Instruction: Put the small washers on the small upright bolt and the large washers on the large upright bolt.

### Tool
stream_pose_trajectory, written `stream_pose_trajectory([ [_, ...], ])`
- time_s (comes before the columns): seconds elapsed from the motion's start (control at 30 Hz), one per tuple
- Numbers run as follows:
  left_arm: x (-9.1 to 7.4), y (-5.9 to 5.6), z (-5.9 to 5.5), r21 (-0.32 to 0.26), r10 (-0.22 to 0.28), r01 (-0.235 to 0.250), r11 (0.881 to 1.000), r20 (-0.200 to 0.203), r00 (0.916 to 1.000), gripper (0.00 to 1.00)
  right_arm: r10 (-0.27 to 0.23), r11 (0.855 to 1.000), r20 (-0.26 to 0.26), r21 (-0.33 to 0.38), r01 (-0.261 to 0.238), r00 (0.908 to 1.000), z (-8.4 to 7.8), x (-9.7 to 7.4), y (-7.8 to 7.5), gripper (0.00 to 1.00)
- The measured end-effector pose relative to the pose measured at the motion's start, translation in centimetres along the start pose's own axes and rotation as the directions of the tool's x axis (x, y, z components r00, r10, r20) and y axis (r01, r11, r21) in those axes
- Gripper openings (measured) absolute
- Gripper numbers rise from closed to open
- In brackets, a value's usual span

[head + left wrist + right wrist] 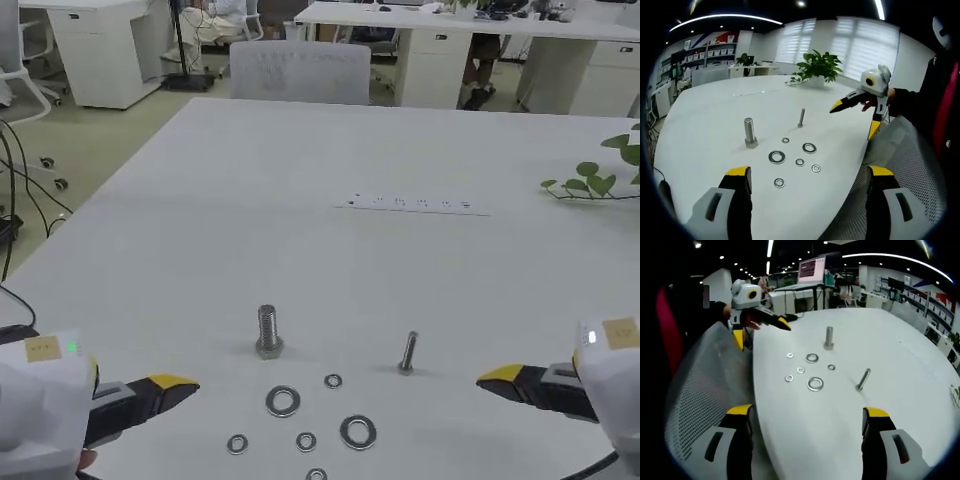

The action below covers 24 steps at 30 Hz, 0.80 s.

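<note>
Left gripper (pixel 172 385), right gripper (pixel 500 378): spread, empty; washers (pixel 283 402) flat by bench (pixel 300 200) near edge; risk: jaws skid, toppling small bolt (pixel 408 354).

no legible text, no readable labels

Bright, even ceiling light; sharp centres, fisheye-bent edges.

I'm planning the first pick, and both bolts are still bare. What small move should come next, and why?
Probably ease the left tongs toward the nearest large washer. The left tongs are open and empty, that washer lies flat and apart from the others, closest to their tips, and it sits just in front of the large bolt, so the carry would be short.
</note>
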State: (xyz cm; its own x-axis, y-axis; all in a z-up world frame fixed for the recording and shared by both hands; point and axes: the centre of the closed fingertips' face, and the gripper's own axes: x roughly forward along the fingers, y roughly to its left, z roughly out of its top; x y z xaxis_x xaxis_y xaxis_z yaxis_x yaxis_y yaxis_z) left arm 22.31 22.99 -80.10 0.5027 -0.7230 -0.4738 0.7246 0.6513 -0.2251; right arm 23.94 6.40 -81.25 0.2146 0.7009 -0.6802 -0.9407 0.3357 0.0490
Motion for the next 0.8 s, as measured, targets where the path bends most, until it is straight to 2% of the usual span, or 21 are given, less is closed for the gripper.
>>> stream_pose_trajectory([
  [0.8,0.01,0.16,-0.03,-0.014,0.005,-0.005,1.0,0.006,1.0,0.94,0.003,1.0,-0.024,-0.003,-0.004,0.9997,-0.48,0.19,-0.01,0.88],
])
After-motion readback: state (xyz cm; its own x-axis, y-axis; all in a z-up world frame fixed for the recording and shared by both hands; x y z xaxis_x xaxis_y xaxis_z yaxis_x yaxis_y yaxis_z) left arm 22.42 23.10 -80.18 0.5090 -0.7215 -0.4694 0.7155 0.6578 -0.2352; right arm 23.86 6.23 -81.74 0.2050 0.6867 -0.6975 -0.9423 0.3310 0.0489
